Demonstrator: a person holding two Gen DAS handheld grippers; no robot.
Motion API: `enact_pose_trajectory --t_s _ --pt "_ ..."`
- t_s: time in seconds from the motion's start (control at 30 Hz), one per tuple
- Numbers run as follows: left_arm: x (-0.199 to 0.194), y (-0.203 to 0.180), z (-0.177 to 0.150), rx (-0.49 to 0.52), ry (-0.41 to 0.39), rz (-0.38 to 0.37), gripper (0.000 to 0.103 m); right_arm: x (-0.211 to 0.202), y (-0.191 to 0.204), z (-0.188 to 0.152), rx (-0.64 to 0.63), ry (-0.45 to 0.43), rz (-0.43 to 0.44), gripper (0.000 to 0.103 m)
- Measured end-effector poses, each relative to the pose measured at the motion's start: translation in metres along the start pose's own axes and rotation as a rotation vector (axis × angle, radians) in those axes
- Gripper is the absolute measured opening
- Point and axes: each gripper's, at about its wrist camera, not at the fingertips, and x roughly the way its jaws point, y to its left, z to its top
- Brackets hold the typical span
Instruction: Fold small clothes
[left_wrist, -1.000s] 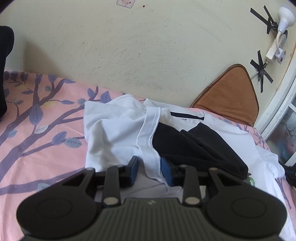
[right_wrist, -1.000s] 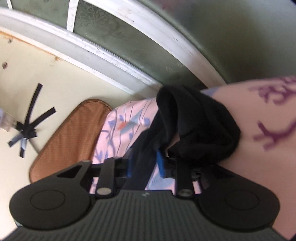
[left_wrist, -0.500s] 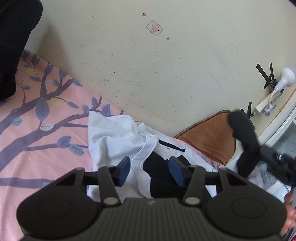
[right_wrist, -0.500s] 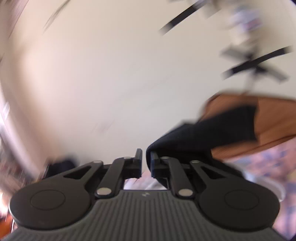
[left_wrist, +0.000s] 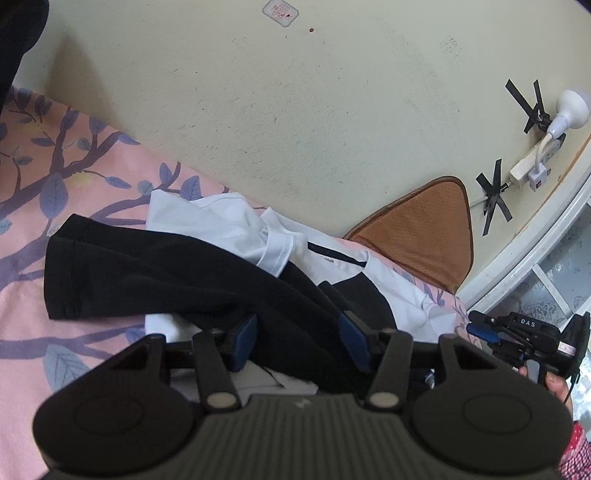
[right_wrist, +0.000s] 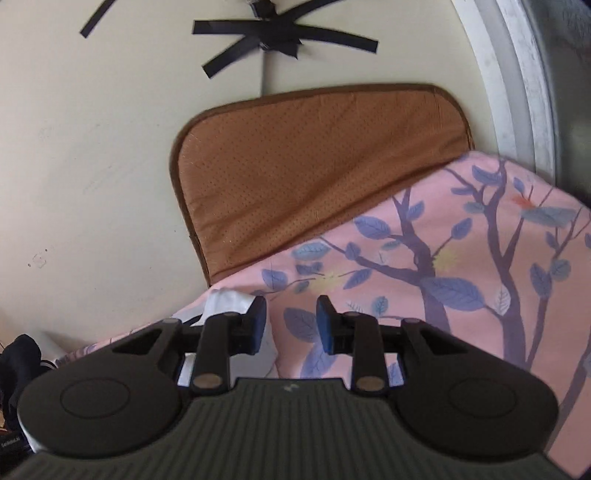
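Observation:
A black garment (left_wrist: 155, 273) lies spread across the pink bed sheet and over a white shirt (left_wrist: 225, 225). My left gripper (left_wrist: 299, 343) is open, its blue pads wide apart with the black cloth passing loosely between them. My right gripper (right_wrist: 291, 328) is open and empty above the pink sheet (right_wrist: 461, 266); a corner of white cloth (right_wrist: 225, 302) shows at its left finger. The right gripper also shows at the right edge of the left wrist view (left_wrist: 524, 339), held by a hand.
A brown mesh cushion (left_wrist: 424, 225) leans on the cream wall at the bed's far corner; it also shows in the right wrist view (right_wrist: 314, 166). A white lamp and power strip (left_wrist: 546, 136) hang on the wall. A window frame (left_wrist: 535, 258) is at right.
The right gripper swung the black garment over to the left and let it go; it now lies spread over the white shirt. The right gripper has opened and pulled back right.

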Motion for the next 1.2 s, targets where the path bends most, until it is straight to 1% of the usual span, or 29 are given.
enact_pose_trajectory --t_s 0.07,0.13,0.17,0.2,0.23,0.27,0.3,0.33,0.37,0.4,0.47,0.5,0.53,0.57,0.6,0.67,0.7,0.73,0.77,0.8,0.83,0.87,0.9,0.97,1.03,1.1,1.13,1.2 --pt "0.001 0.003 0.001 -0.014 0.003 0.003 0.047 0.014 0.008 -0.006 -0.003 0.052 0.031 0.034" --pt "0.001 0.004 0.001 -0.019 0.005 0.006 0.046 0.032 0.024 -0.009 -0.035 0.113 0.049 0.039" --pt "0.002 0.003 0.001 -0.017 0.004 0.009 0.045 0.041 0.03 -0.01 -0.053 0.147 0.04 0.037" --pt "0.001 0.003 0.001 -0.012 0.001 0.017 0.042 0.048 0.035 -0.009 -0.058 0.166 0.032 0.01" --pt "0.001 0.003 0.001 -0.007 -0.002 0.026 0.037 0.049 0.038 -0.004 -0.053 0.152 0.027 0.007" --pt "0.002 0.003 0.001 -0.006 -0.001 0.036 0.035 0.046 0.04 0.003 -0.052 0.105 0.013 0.005" --pt "0.003 0.004 0.001 -0.013 0.002 0.041 0.031 0.041 0.041 0.014 -0.048 0.039 -0.013 0.005" --pt "0.005 0.005 0.001 -0.022 0.008 0.04 0.03 0.04 0.041 0.025 -0.038 -0.015 -0.046 0.005" --pt "0.007 0.007 0.001 -0.031 0.017 0.037 0.03 0.041 0.042 0.034 -0.04 -0.047 -0.07 0.005" --pt "0.008 0.007 0.001 -0.035 0.021 0.04 0.03 0.045 0.045 0.041 -0.049 -0.064 -0.078 0.003" --pt "0.009 0.007 0.0 -0.025 0.022 0.049 0.03 0.06 0.057 0.05 -0.113 -0.089 -0.107 0.003" --pt "0.009 0.007 0.0 -0.024 0.021 0.05 0.03 0.067 0.062 0.05 -0.156 -0.082 -0.13 0.003" --pt "0.009 0.007 0.0 -0.021 0.022 0.05 0.03 0.076 0.065 0.05 -0.181 -0.052 -0.154 0.003" --pt "0.009 0.008 0.0 -0.02 0.023 0.05 0.03 0.081 0.066 0.049 -0.179 -0.025 -0.17 0.007" --pt "0.008 0.009 0.0 -0.022 0.023 0.051 0.029 0.081 0.064 0.048 -0.164 -0.012 -0.161 0.007" --pt "0.008 0.011 0.002 -0.034 0.024 0.048 0.027 0.067 0.054 0.045 -0.128 -0.032 -0.111 0.008" --pt "0.009 0.011 0.002 -0.042 0.024 0.047 0.027 0.057 0.048 0.041 -0.113 -0.037 -0.093 0.012" --pt "0.009 0.012 0.003 -0.047 0.022 0.048 0.026 0.048 0.042 0.038 -0.103 -0.035 -0.08 0.017" --pt "0.009 0.012 0.003 -0.048 0.022 0.05 0.026 0.039 0.036 0.033 -0.099 -0.04 -0.078 0.032" --pt "0.009 0.012 0.003 -0.049 0.021 0.051 0.025 0.029 0.031 0.027 -0.098 -0.054 -0.082 0.045" --pt "0.009 0.013 0.004 -0.051 0.022 0.05 0.025 0.022 0.026 0.02 -0.097 -0.057 -0.084 0.049" --pt "0.009 0.013 0.004 -0.053 0.022 0.048 0.025 0.017 0.021 0.013 -0.092 -0.051 -0.079 0.053" --pt "0.009 0.014 0.004 -0.056 0.023 0.046 0.025 0.015 0.017 0.006 -0.087 -0.038 -0.069 0.053" --pt "0.009 0.014 0.004 -0.057 0.023 0.046 0.025 0.024 0.016 -0.001 -0.088 -0.003 -0.066 0.052" --pt "0.009 0.014 0.004 -0.054 0.022 0.048 0.025 0.035 0.019 -0.003 -0.087 0.047 -0.05 0.046" --pt "0.009 0.013 0.004 -0.049 0.021 0.052 0.025 0.049 0.024 0.004 -0.056 0.071 -0.024 0.015" --pt "0.009 0.012 0.003 -0.047 0.022 0.053 0.025 0.062 0.028 0.013 -0.043 0.076 -0.032 0.014" --pt "0.009 0.012 0.003 -0.041 0.024 0.051 0.025 0.089 0.037 0.032 -0.033 0.093 -0.073 0.01"
